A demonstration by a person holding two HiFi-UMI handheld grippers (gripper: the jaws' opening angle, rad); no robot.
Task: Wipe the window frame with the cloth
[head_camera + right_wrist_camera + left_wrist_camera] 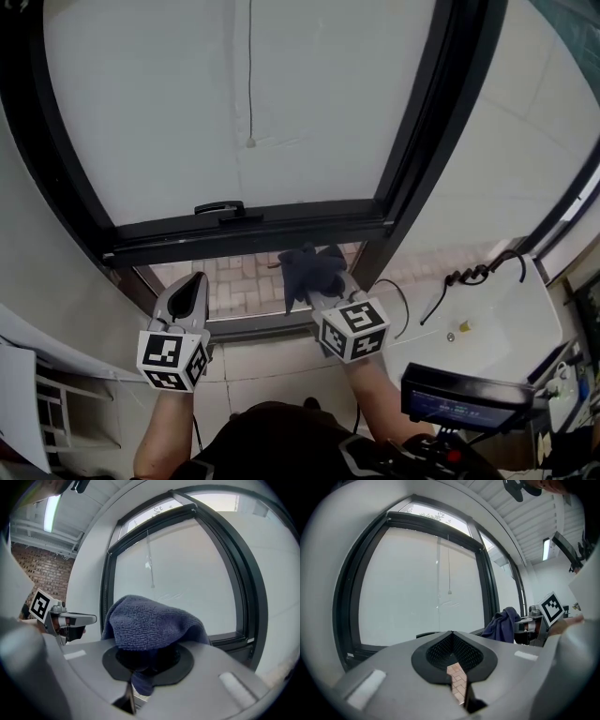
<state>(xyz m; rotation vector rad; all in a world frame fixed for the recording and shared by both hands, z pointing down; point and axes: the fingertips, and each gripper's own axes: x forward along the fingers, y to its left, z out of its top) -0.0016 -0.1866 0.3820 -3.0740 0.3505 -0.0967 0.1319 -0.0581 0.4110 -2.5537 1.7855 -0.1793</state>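
Window frame [246, 232], black, spans centre; dark blue cloth [307, 265] is clamped in the right hand-held gripper [323, 284], draped over its tips, just below. Left hand-held gripper [194, 282], lower left, is closed on nothing.

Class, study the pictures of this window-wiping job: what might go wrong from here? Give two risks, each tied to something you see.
1. The cloth is bunched and droops over the right gripper, so it may slip loose when dragged along the frame.
2. The handle sits proud on the frame's lower bar; the cloth might snag on it.
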